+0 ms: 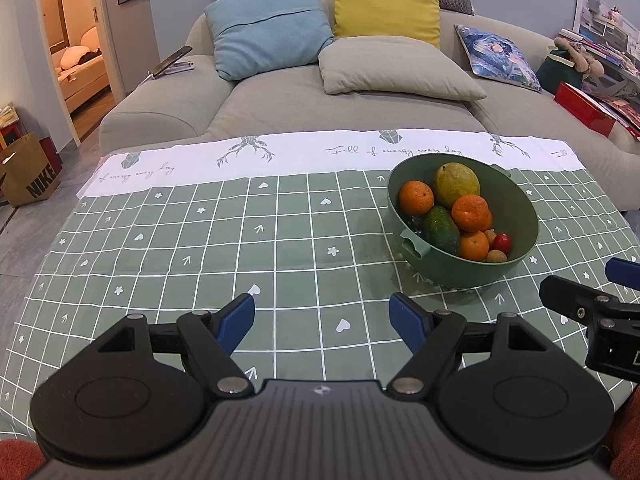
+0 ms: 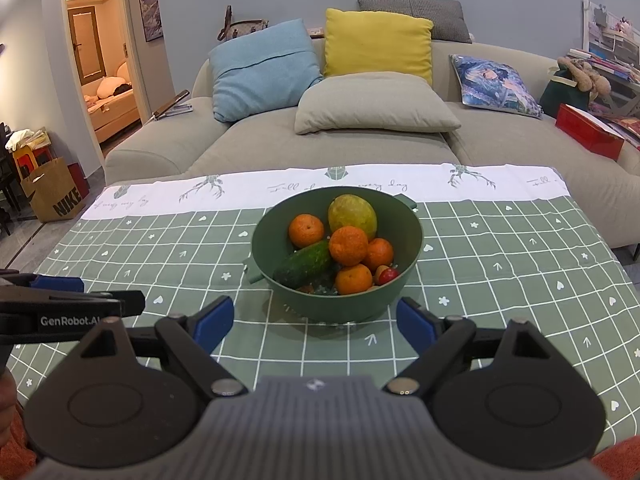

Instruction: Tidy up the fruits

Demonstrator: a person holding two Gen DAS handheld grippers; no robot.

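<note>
Room evenly lit, soft white light from above. Warm orange glow in doorway (image 2: 104, 60) far left. White cloth strip (image 1: 320, 152) far on table looks very bright. Small soft shadow under bowl (image 2: 336, 308). Edges bend round, corners dark. Near gripper parts bit blurry

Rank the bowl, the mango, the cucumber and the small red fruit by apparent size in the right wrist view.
1. Green bowl, clearly largest.
2. Mango and cucumber: similar; the cucumber lies nearer the camera, so no ranking.
3. Small red fruit, smallest.
</note>
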